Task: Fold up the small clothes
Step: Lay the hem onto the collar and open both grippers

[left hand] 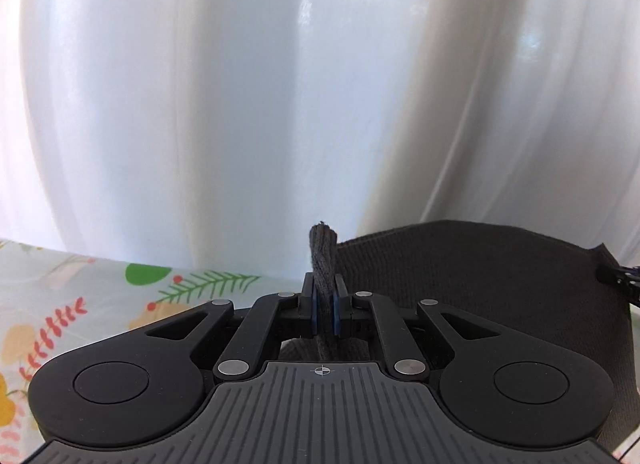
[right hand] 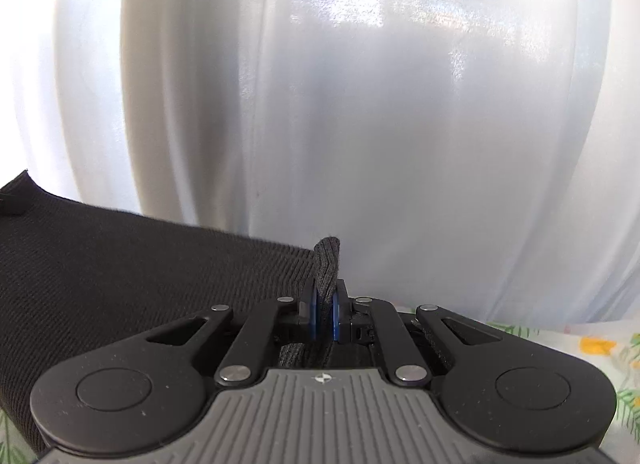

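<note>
A dark grey ribbed knit garment [left hand: 480,284] hangs stretched between my two grippers, raised above the table. My left gripper [left hand: 324,304] is shut on one corner of it; a bunched tip of cloth pokes up between the blue pads. The cloth spreads to the right in that view. My right gripper [right hand: 325,312] is shut on the other corner of the garment [right hand: 140,272], which spreads to the left in the right wrist view. The lower part of the garment is hidden behind the gripper bodies.
A table with a pale floral cloth [left hand: 80,304] lies below; it also shows in the right wrist view [right hand: 592,348]. A white sheer curtain [left hand: 280,104] fills the background just beyond the table edge.
</note>
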### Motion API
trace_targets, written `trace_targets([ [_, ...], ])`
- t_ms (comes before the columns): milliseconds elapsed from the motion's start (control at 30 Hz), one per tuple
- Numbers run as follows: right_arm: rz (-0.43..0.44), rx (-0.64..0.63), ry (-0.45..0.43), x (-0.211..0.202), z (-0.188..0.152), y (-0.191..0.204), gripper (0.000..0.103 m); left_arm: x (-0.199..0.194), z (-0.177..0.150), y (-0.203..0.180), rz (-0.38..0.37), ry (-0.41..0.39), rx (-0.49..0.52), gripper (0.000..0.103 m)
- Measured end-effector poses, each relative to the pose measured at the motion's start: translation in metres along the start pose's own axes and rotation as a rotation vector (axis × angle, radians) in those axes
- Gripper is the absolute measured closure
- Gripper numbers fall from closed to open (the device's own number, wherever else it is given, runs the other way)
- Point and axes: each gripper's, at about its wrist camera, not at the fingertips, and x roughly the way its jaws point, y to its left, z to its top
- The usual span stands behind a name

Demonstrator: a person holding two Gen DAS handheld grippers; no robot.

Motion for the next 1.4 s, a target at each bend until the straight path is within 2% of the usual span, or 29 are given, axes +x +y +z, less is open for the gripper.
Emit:
trace_targets([
  [167, -0.061, -0.017, 0.035, 0.045, -0.003, 0.006, 0.097, 0.044, -0.019, -0.007, 0.099, 0.086, -0.008, 0.093],
  [233, -0.069, -0.020, 0.067, 0.056, -0.008, 0.009, 0.096, 0.048, -0.026, -0.007, 0.145, 0.116, -0.015, 0.089],
  [300, -0.098, -0.011, 0.092, 0.061, -0.012, 0.010, 0.095, 0.037, -0.031, -0.003, 0.185, 0.079, -0.031, 0.081],
  [333, -0.107, 0.002, 0.085, 0.058, -0.012, 0.009, 0.094, 0.033, -0.031, -0.003, 0.203, 0.047, -0.038, 0.072],
  [400, -0.110, 0.038, 0.059, 0.052, -0.012, 0.011, 0.090, 0.028, -0.027, -0.008, 0.187, -0.009, -0.061, 0.060],
  [433, -0.090, 0.063, 0.054, 0.052, -0.010, 0.014, 0.089, 0.030, -0.026, -0.013, 0.160, -0.020, -0.068, 0.054],
  [500, 0.004, 0.120, 0.065, 0.055, -0.007, 0.029, 0.088, 0.041, -0.023, -0.022, 0.123, -0.013, -0.078, 0.045],
  [567, 0.101, 0.173, 0.092, 0.067, -0.008, 0.048, 0.087, 0.056, -0.028, -0.028, 0.110, -0.002, -0.079, 0.039],
  [633, 0.170, 0.208, 0.121, 0.080, -0.014, 0.065, 0.086, 0.073, -0.042, -0.025, 0.112, 0.038, -0.084, 0.037],
  [667, 0.175, 0.215, 0.128, 0.088, -0.021, 0.068, 0.086, 0.082, -0.054, -0.021, 0.131, 0.055, -0.077, 0.035],
  [700, 0.153, 0.206, 0.126, 0.090, -0.030, 0.071, 0.086, 0.085, -0.065, -0.017, 0.160, 0.041, -0.047, 0.033],
  [733, 0.113, 0.193, 0.120, 0.093, -0.037, 0.069, 0.086, 0.083, -0.066, -0.015, 0.152, 0.025, -0.045, 0.033],
  [767, 0.064, 0.173, 0.108, 0.095, -0.046, 0.063, 0.087, 0.081, -0.064, -0.010, 0.144, 0.027, -0.081, 0.033],
  [800, 0.051, 0.190, 0.099, 0.093, -0.052, 0.052, 0.091, 0.081, -0.065, -0.007, 0.149, 0.027, -0.085, 0.034],
  [833, 0.071, 0.269, 0.087, 0.090, -0.053, 0.038, 0.095, 0.082, -0.067, -0.008, 0.151, 0.024, -0.074, 0.034],
  [900, -0.022, 0.339, 0.075, 0.083, -0.060, 0.014, 0.103, 0.081, -0.067, -0.010, 0.162, 0.025, -0.056, 0.034],
  [967, 0.022, 0.465, 0.061, 0.078, -0.068, -0.011, 0.103, 0.081, -0.066, -0.010, 0.162, 0.027, -0.054, 0.034],
  [1000, 0.021, 0.474, 0.053, 0.076, -0.070, -0.015, 0.103, 0.080, -0.066, -0.010, 0.159, 0.027, -0.059, 0.034],
  [1133, 0.023, 0.467, 0.049, 0.073, -0.070, -0.014, 0.103, 0.076, -0.065, -0.013, 0.163, 0.032, -0.057, 0.034],
  [1300, -0.009, 0.379, 0.060, 0.071, -0.067, -0.004, 0.103, 0.069, -0.066, -0.022, 0.196, 0.053, 0.008, 0.033],
  [1333, -0.021, 0.349, 0.063, 0.070, -0.065, -0.001, 0.103, 0.066, -0.066, -0.021, 0.206, 0.069, 0.006, 0.028],
  [1400, -0.082, 0.265, 0.075, 0.056, -0.062, 0.007, 0.103, 0.054, -0.066, -0.006, 0.182, 0.102, -0.074, 0.028],
])
